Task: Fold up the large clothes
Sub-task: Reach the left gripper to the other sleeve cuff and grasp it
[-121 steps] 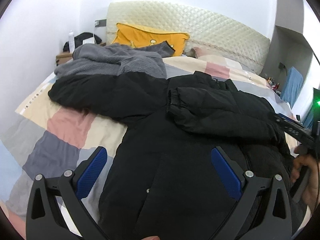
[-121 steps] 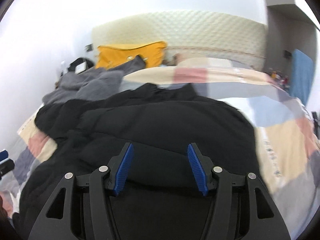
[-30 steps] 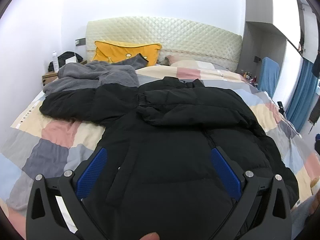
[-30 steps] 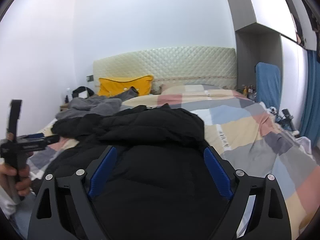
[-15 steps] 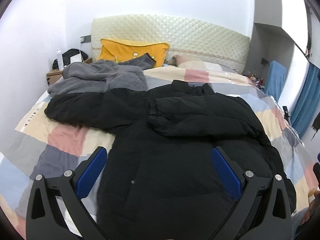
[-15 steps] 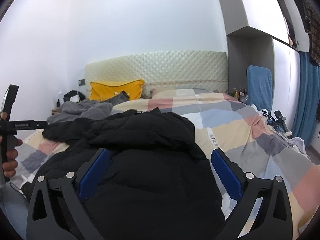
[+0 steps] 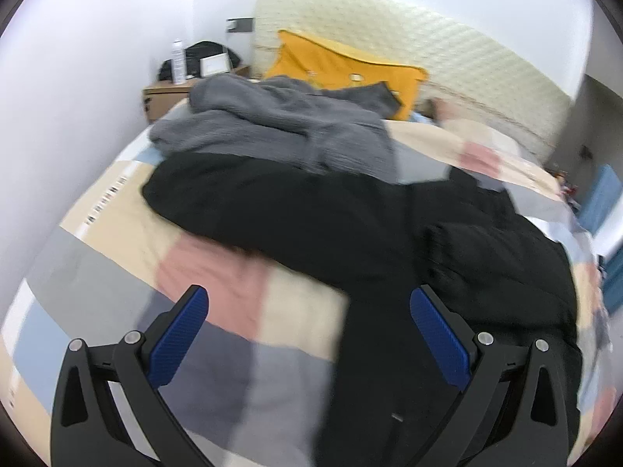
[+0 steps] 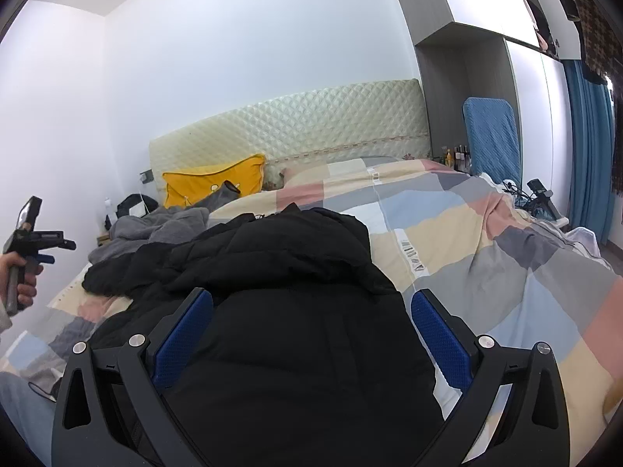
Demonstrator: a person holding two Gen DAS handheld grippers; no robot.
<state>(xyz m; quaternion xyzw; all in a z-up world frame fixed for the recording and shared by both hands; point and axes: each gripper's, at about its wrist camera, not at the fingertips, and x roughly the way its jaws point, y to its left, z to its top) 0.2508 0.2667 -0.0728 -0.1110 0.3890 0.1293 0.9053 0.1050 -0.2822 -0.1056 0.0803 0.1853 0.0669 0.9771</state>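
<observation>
Bed with patchwork quilt (image 8: 486,241), black padded jacket (image 8: 296,311) spread on it, grey fleece garment (image 7: 280,132), yellow pillow (image 7: 335,62)

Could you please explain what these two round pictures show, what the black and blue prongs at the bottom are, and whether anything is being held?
No robot is here: a person holds a two-finger tool in each hand, and each tool carries a wide-angle camera looking along its fingers. That is why both pictures are round and bent.

In the left wrist view, the left tool stands open over the patchwork duvet, with nothing between its fingers. In the right wrist view, the right tool is open too, its jaws just widened, above the black padded jacket without gripping it. At that picture's left edge you see the person's hand holding the other tool.

On the bed also lie a grey fleece garment and a yellow pillow against the quilted headboard.
</observation>
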